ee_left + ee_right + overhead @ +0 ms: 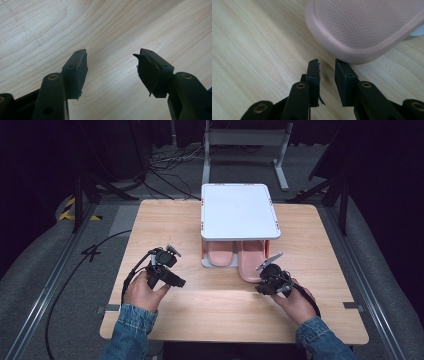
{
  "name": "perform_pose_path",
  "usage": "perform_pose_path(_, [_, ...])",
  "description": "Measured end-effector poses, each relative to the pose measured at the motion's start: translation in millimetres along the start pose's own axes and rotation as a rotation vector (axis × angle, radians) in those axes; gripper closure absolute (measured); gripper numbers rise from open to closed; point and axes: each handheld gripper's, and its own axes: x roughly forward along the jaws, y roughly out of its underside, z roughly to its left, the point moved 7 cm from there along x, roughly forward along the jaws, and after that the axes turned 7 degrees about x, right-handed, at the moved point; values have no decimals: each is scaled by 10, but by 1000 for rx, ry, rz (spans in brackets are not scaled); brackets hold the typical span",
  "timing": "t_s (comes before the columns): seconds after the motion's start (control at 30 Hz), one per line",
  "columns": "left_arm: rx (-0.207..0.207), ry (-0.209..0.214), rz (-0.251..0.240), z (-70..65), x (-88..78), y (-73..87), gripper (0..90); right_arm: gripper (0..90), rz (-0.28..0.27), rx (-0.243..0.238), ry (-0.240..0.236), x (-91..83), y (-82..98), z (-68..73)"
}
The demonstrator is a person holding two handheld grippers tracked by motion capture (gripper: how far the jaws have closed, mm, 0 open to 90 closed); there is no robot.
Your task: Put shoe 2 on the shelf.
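On the wooden bench (220,310), a white two-tier rack (239,210) stands at the far middle, and two pink slippers lie under its top shelf. The left slipper (219,253) sits tucked beneath the shelf, while the right slipper (251,264) sticks out toward the person, its rounded end resting on the bench surface. The right hand-held gripper (264,277) is just at that protruding end; in the right gripper view its jaws stand a narrow gap apart with nothing between them, one tip just beside the pink rim of the slipper (362,32), and whether it touches cannot be told. The left hand-held gripper (172,270) rests over bare wood, well apart from the rack, and in the left gripper view its jaws are spread wide and hold nothing.
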Motion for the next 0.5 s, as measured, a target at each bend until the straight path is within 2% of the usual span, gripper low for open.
perform_pose_path(0.1, [-11,12,-2,-1,3,2,412,744,13,1,8,59,-42,-30])
perform_pose_path(0.17, [-15,16,-3,-3,6,4,412,743,8,0,52,94,-74,-68])
perform_pose_path(0.2, [-16,16,-3,-3,6,4,412,738,8,6,56,102,-82,-87])
perform_pose_path(0.3, [-7,6,-9,14,-9,3,412,704,30,31,36,79,-42,-67])
perform_pose_path(0.37, [-14,9,-11,20,-15,7,412,715,37,25,29,24,14,-15])
perform_pose_path(0.43, [-21,21,-11,8,-14,7,412,737,46,25,3,-36,71,66])
perform_pose_path(0.5, [-10,8,-11,14,-13,4,412,760,34,10,-13,-105,75,152])
